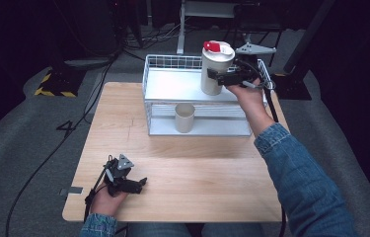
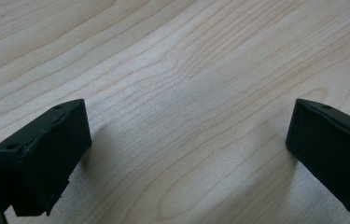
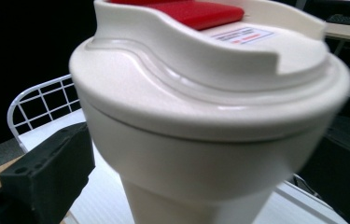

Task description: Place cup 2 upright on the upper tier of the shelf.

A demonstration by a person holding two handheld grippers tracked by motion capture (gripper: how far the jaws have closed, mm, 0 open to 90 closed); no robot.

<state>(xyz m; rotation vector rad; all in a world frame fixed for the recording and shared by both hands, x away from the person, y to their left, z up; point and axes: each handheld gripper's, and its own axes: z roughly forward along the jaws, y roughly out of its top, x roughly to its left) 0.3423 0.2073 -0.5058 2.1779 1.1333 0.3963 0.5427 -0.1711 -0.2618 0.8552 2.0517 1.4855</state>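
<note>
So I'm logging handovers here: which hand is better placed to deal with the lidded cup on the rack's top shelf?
The right gripper: its open jaws flank the lidded cup. The left gripper rests far off on the table.

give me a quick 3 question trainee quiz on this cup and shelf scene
1. True or false: the lidded white cup stands on the top tier of the white wire shelf.
2. What stands on the shelf's lower tier? A) a small open white cup B) a red bowl C) a glass bottle
3. Fill in: the left gripper rests with open jaws on the wooden ____.

Key
1. True. The right gripper has its jaws on either side of it, and a red tab shows on its lid.
2. A, the small open white cup.
3. table
</note>
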